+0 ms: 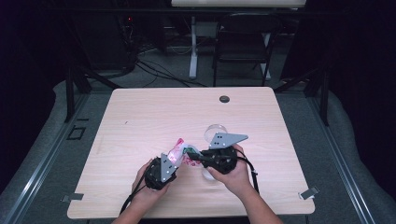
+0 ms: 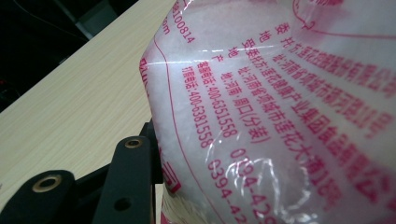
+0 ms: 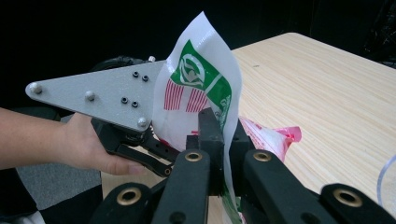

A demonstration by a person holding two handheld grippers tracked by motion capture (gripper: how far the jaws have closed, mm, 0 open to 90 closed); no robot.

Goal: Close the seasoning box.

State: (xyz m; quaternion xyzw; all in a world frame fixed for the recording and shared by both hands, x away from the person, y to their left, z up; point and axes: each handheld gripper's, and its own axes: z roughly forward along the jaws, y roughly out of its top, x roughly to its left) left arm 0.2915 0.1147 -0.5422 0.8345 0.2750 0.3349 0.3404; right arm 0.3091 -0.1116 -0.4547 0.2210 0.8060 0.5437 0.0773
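A clear plastic bag (image 1: 178, 150) of white granules, printed in pink with a green logo, hangs between both grippers near the table's front. My left gripper (image 1: 175, 159) is shut on the bag's body. The bag's pink print (image 2: 280, 116) presses against the black left finger (image 2: 133, 172); the other finger is hidden behind it. My right gripper (image 1: 192, 153) is shut on the bag's thin upper film (image 3: 201, 84), with its jaws (image 3: 223, 126) nearly together on the plastic. The left gripper's grey plate (image 3: 102, 93) and the hand holding it are just behind.
A clear round container (image 1: 215, 131) stands just beyond the right gripper, and its rim (image 3: 387, 182) shows beside the jaws. The wooden table (image 1: 140, 116) has a dark grommet (image 1: 224, 99) at its far edge. A folding chair (image 1: 243, 42) stands behind.
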